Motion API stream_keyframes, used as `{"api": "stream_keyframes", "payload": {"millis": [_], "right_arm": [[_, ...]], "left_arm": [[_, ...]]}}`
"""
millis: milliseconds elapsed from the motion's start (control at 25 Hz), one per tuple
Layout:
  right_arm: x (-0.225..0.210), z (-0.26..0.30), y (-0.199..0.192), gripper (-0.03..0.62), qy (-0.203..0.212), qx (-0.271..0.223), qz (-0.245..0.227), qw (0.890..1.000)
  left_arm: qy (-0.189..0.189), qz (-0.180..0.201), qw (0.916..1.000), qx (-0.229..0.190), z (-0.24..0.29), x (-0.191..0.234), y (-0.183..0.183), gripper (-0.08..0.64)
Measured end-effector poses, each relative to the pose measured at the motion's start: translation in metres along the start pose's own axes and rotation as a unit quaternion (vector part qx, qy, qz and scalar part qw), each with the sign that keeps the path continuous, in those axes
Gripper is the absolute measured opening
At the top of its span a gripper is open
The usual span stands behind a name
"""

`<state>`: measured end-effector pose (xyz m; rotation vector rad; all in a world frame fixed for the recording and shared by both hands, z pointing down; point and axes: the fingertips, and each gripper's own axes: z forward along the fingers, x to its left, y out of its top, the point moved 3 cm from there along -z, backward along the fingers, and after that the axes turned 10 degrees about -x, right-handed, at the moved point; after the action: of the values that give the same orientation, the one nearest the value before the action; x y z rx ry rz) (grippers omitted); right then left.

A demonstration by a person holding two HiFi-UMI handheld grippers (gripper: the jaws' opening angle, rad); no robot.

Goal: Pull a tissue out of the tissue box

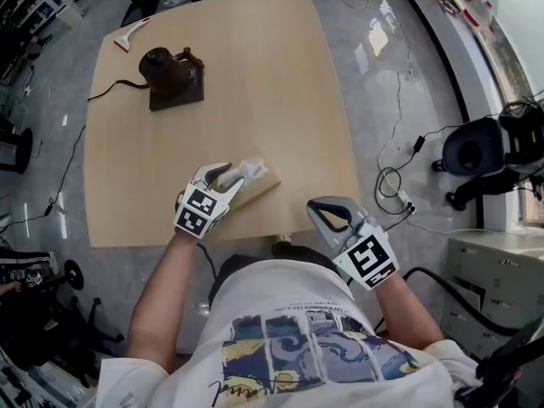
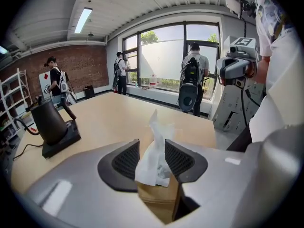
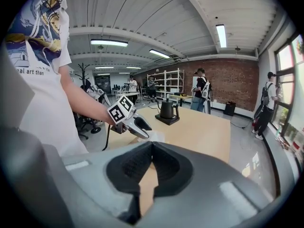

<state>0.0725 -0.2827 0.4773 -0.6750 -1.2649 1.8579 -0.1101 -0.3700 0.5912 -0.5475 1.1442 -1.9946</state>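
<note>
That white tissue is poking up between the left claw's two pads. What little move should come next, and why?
Probably close the left claw on the tissue. Its pads stand apart on either side of the tuft, which rises from the tissue box right between them. Nothing grips it yet, so pulling now would likely leave it behind.

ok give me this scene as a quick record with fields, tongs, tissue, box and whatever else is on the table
left tongs: open, one pad on each side of the tissue
right tongs: shut, empty
tissue: sticking up out of the box
box: at the near edge of the table
kettle: far left part of table
</note>
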Motion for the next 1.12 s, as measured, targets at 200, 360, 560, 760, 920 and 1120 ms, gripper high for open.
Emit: {"api": "stream_keyframes", "payload": {"millis": [200,360,560,760,920,1120], "right_arm": [[-0.011,0.000,-0.006,0.003,0.005,0.002,0.005,1.000],[-0.015,0.000,-0.010,0.003,0.008,0.002,0.007,1.000],[-0.017,-0.002,-0.013,0.003,0.010,0.001,0.010,1.000],[-0.016,0.001,-0.015,0.003,0.016,0.001,0.009,1.000],[-0.012,0.005,-0.014,0.003,0.025,0.000,0.007,1.000],[-0.008,0.011,-0.012,0.003,0.035,0.000,0.004,0.999]], "left_arm": [[0.003,0.001,0.9999,0.016,0.008,0.000,-0.004,0.157],[0.003,0.013,0.9996,0.024,0.010,-0.001,-0.007,0.080],[0.002,0.009,0.9997,0.022,0.011,-0.004,-0.007,0.012],[0.003,0.008,0.9996,0.027,0.007,-0.006,-0.004,0.008],[0.003,0.011,0.9997,0.023,0.000,-0.006,0.001,0.007],[0.002,0.012,0.9999,0.011,-0.009,-0.009,0.013,0.006]]}}
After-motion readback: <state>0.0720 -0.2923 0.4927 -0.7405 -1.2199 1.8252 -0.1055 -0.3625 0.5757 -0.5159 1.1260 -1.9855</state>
